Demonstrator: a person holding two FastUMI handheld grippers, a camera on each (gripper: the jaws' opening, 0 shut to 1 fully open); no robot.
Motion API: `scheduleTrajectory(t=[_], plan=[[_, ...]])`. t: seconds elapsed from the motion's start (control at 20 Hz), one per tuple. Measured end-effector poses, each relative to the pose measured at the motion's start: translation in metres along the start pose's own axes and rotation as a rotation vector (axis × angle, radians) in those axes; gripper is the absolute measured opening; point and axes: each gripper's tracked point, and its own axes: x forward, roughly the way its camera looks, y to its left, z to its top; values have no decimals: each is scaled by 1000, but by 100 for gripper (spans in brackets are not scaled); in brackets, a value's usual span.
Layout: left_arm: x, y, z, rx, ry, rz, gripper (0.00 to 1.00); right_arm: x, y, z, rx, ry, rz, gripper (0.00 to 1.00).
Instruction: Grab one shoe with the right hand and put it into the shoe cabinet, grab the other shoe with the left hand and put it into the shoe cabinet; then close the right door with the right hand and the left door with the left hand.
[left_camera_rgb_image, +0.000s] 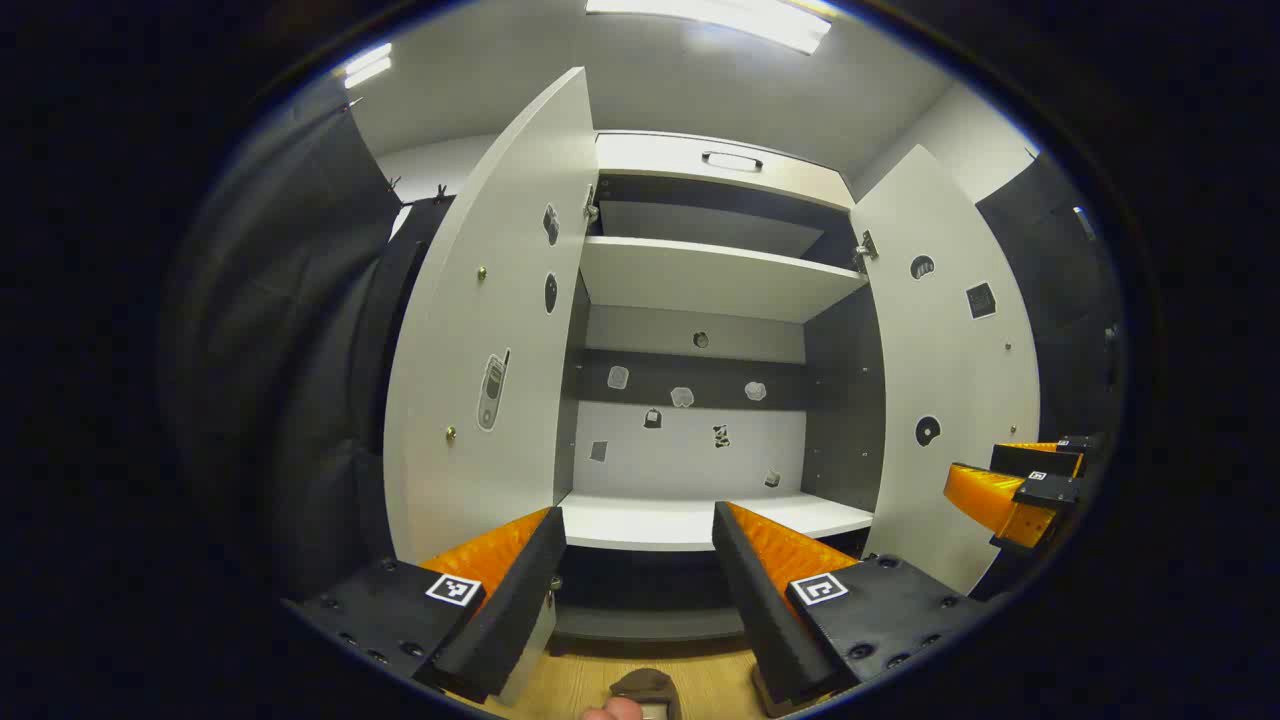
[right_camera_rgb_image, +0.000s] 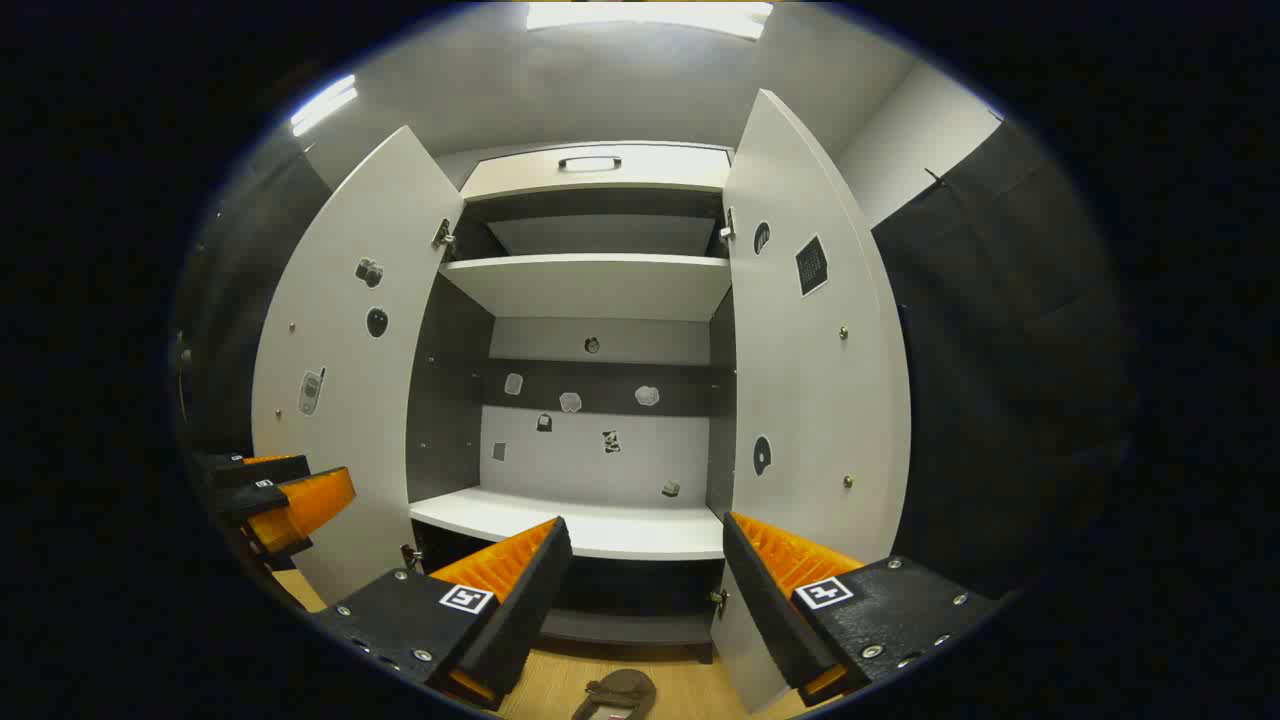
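Left gripper view: left gripper fingers spread wide, holding nothing, facing the shoe cabinet. Left door and right door both swung open. One shoe on the wood floor, near edge, between the fingers and below them. Right gripper at far right, beside the right door.

Right gripper view: right gripper fingers wide apart, empty. Shoe on the floor at bottom centre, in front of the cabinet. Cabinet shelves bare.
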Motion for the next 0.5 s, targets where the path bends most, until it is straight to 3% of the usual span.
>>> scheduleTrajectory(t=[0.15,0.2,0.25,0.5], plan=[[-1,0,0,10,3,-3,100,0,-1,0,-2,-7,-3,94],[-1,0,-1,14,7,-4,94,0,-2,0,-3,-9,-6,94],[-1,0,-1,15,7,-2,100,0,-3,0,-4,-10,-7,94],[-4,3,-1,13,7,10,96,1,-3,-1,10,-7,-8,94]])
